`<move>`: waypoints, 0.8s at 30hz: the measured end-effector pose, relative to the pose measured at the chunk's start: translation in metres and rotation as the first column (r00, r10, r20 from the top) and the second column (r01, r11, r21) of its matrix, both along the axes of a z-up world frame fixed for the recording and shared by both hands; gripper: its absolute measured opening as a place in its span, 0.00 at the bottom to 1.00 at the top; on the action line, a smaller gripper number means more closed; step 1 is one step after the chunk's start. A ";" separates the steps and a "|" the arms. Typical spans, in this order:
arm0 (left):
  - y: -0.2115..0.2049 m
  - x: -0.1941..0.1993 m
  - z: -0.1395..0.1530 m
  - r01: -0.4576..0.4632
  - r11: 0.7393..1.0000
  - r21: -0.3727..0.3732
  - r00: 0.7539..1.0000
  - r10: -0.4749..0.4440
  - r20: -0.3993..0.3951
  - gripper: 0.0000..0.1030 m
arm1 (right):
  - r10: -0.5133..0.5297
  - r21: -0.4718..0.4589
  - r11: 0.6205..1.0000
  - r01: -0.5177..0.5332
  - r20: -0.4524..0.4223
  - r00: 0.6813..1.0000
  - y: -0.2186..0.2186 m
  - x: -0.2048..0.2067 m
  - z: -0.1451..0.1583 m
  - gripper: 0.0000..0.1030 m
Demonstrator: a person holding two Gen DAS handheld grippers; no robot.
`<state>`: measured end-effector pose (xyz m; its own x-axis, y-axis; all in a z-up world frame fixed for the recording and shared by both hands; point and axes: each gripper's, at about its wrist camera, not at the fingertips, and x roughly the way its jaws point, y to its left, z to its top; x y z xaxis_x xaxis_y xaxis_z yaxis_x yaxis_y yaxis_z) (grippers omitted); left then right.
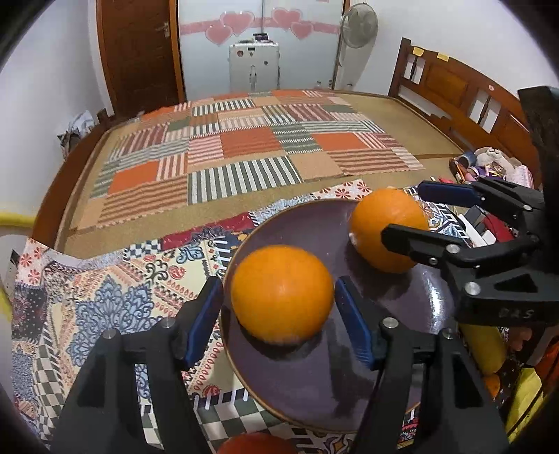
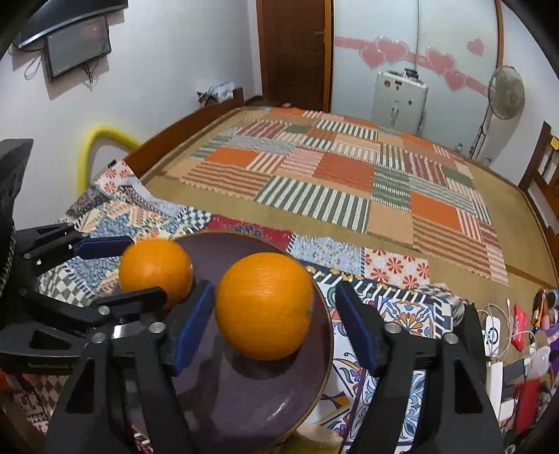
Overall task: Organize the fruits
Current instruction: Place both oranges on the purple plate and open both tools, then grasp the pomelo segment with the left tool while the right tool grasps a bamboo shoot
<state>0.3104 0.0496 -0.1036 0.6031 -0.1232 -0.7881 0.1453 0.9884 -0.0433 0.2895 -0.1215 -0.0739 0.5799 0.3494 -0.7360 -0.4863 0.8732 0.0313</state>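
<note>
My left gripper point(image 1: 277, 316) sits low over the near side of a purple plate point(image 1: 401, 349), jaws released w/ blue pads point(image 1: 351, 328) either side of an orange point(image 1: 282, 292); slim gaps show on both flanks, so it's not clamped. That orange rests on the plate, left of centre in the left wrist view. A second orange point(image 1: 387, 230) lies further back on the plate's right side, straddled by my right gripper point(image 1: 405, 216) coming in from the right, its fingers also spread, one pad point(image 1: 445, 193) behind the fruit & one black finger in front. From the right wrist view the same pair: right gripper point(image 2: 274, 319) parted around the nearer orange point(image 2: 264, 306), clear space on the right pad side, the left pad point(image 2: 192, 324) close in; the other orange point(image 2: 156, 270) sits beyond, between the left gripper's point(image 2: 139, 269) fingers. Plate rim point(image 2: 323, 335) rests on a patterned patchwork cloth point(image 1: 104, 297). Another orange item pokes in at the bottom edge point(image 1: 258, 445), partly cut off. Beyond the cloth, a striped patchwork mat point(image 1: 244, 153) covers a wood-framed bed point(image 1: 63, 178). Farthest back: a silver suitcase point(image 1: 254, 66), a standing fan point(image 1: 358, 26), a brown door point(image 1: 139, 52) & pink heart decals point(image 1: 237, 21) on the wall
</note>
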 end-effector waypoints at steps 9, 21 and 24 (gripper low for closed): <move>0.009 -0.033 0.023 -0.036 0.999 -0.011 0.998 0.036 0.060 0.65 | 0.004 0.004 1.000 -0.004 0.104 0.995 -0.008 -0.040 0.026 0.68; 0.015 -0.112 0.065 -0.080 0.997 0.008 0.984 0.077 0.158 0.67 | -0.018 0.038 0.999 0.011 0.179 0.984 -0.029 -0.103 0.053 0.68; 0.014 -0.135 0.069 -0.086 0.996 0.020 0.982 0.082 0.172 0.68 | -0.022 0.051 0.999 0.013 0.178 0.984 -0.034 -0.118 0.053 0.68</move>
